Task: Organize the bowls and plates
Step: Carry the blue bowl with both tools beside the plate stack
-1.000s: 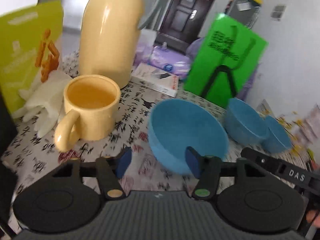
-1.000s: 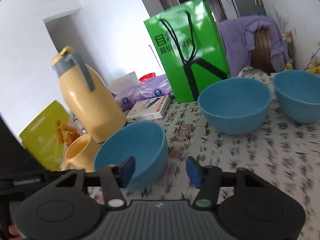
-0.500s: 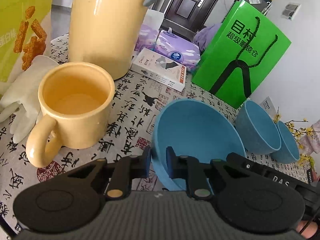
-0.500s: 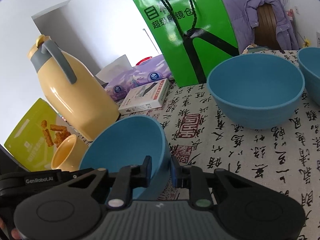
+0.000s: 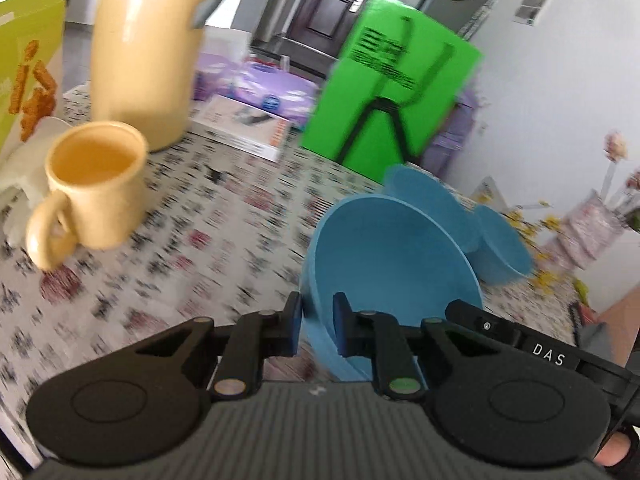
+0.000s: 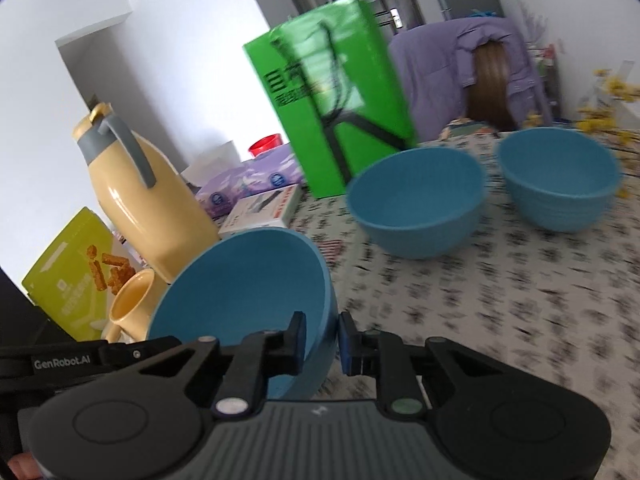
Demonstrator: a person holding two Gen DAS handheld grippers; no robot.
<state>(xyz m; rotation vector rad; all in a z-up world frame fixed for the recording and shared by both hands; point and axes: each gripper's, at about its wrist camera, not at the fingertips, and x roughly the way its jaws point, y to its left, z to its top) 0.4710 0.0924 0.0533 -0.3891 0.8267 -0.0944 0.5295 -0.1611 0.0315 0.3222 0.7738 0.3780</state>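
A blue bowl (image 5: 394, 264) is held by both grippers and tilted above the patterned tablecloth. My left gripper (image 5: 317, 322) is shut on its left rim. My right gripper (image 6: 322, 340) is shut on the right rim of the same bowl (image 6: 244, 284). A second blue bowl (image 6: 418, 200) and a third blue bowl (image 6: 558, 178) stand on the cloth farther right. In the left wrist view these two bowls (image 5: 496, 240) show just behind the held one.
A yellow mug (image 5: 90, 184) and a tall yellow thermos jug (image 5: 146, 48) stand at the left. A green paper bag (image 5: 394, 96), a white box (image 5: 244, 128), purple tissue packs (image 5: 264, 88) and a green snack box (image 6: 74, 280) line the back.
Both grippers closed on the bowl's opposite rims. The bowl has since been lifted, tilted and carried right, toward the other two bowls; the views are motion-blurred.
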